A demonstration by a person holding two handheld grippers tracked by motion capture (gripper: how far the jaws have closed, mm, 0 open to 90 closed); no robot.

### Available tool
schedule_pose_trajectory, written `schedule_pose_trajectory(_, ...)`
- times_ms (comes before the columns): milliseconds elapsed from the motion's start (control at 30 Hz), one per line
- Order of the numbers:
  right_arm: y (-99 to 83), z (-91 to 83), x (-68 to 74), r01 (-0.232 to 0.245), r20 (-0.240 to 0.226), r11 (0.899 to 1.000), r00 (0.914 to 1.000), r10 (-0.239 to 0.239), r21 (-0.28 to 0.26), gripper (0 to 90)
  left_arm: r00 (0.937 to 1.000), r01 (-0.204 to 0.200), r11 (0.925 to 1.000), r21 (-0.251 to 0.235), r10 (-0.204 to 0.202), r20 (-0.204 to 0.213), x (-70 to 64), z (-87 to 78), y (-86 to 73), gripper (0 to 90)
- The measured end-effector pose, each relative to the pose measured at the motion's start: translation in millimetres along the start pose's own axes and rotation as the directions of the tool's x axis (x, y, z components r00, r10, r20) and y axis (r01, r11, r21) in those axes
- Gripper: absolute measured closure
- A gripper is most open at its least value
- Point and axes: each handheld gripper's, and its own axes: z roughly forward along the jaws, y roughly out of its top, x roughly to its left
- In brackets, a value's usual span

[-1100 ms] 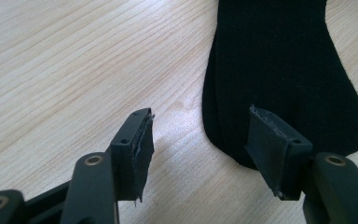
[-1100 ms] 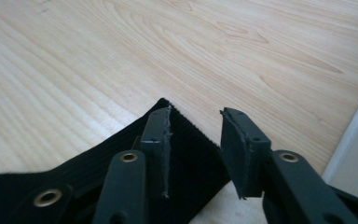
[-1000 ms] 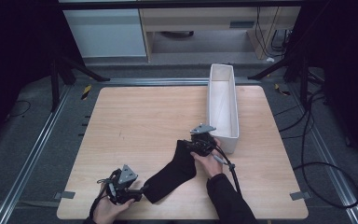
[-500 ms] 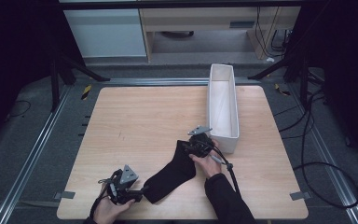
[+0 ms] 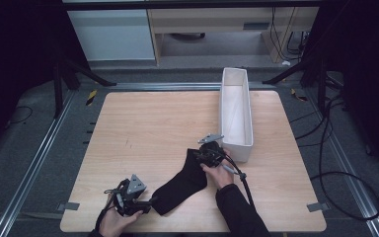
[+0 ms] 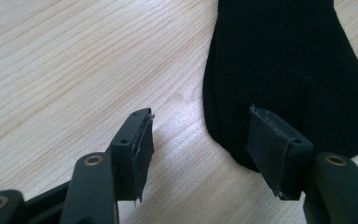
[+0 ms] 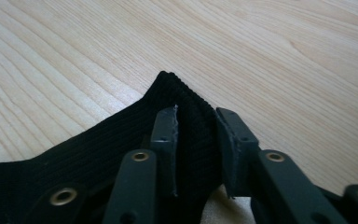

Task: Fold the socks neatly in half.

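While you're pinching the black sock cuff in your right gripper | left gripper jaws gaping wide at its toe | sock's lying diagonally across the counter, long axis running between both grippers

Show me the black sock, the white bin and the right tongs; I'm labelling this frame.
black sock (image 5: pixel 182 183), high view, middle of the fabric.
white bin (image 5: pixel 222 106), high view, left wall.
right tongs (image 7: pixel 196 130), right gripper view, midway between the tips, pinching the sock's ribbed edge.
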Motion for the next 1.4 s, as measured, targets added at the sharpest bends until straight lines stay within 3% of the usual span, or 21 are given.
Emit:
schedule_pose_trajectory(200, 0.8, -2.7, 1.3, -0.013, -0.009, 1.000, 0.9999, 0.013, 0.003, 76.8, 1.0000, 0.003, 1.0000, -0.001, -0.003, -0.001, -0.2, 0.2, 0.1, 40.1)
schedule_pose_trajectory(333, 4.9, -12.1, 4.0, 0.014, -0.012, 0.999, 0.9998, -0.014, -0.044, 77.4, 0.9999, -0.005, 1.0000, -0.007, 0.005, -0.013, -1.0, -1.3, 1.6, 40.3)
schedule_pose_trajectory(533, 15.6, -32.4, 4.0, 0.021, -0.038, 0.995, 0.9990, -0.025, -0.097, 77.7, 0.9995, 0.021, 0.9973, -0.070, -0.020, 0.026, -3.2, -10.3, 4.5, 39.9)
schedule_pose_trajectory(767, 31.1, -45.5, 10.5, 0.051, -0.017, 0.985, 0.9983, -0.055, -0.166, 77.7, 0.9980, -0.027, 0.9983, -0.052, 0.030, 0.056, -15.1, -7.8, 6.4, 38.0)
schedule_pose_trajectory(867, 34.4, -49.6, 17.8, 0.063, -0.036, 0.980, 0.9968, -0.071, -0.187, 77.6, 0.9976, -0.038, 0.9987, -0.032, 0.040, 0.057, -17.1, -3.2, 6.0, 37.8)
schedule_pose_trajectory(1033, 35.5, -63.8, 39.9, 0.100, -0.106, 0.971, 0.9863, -0.126, -0.217, 77.5, 0.9981, -0.035, 0.9992, -0.017, 0.036, 0.050, -19.2, 4.2, 6.7, 38.0)
schedule_pose_trajectory(1133, 33.7, -68.1, 47.0, 0.114, -0.123, 0.969, 0.9820, -0.143, -0.220, 77.5, 0.9984, -0.032, 0.9993, -0.019, 0.033, 0.047, -20.2, 5.7, 7.8, 38.0)
schedule_pose_trajectory(1167, 29.9, -72.7, 55.4, 0.125, -0.147, 0.967, 0.9762, -0.160, -0.222, 77.5, 0.9985, -0.032, 0.9993, -0.021, 0.033, 0.044, -20.8, 6.8, 8.9, 38.0)
schedule_pose_trajectory(1400, 10.0, -79.7, 77.4, 0.138, -0.196, 0.965, 0.9633, -0.183, -0.224, 77.4, 0.9994, -0.016, 0.9993, -0.035, 0.017, 0.029, -23.1, 13.9, 15.0, 37.9)
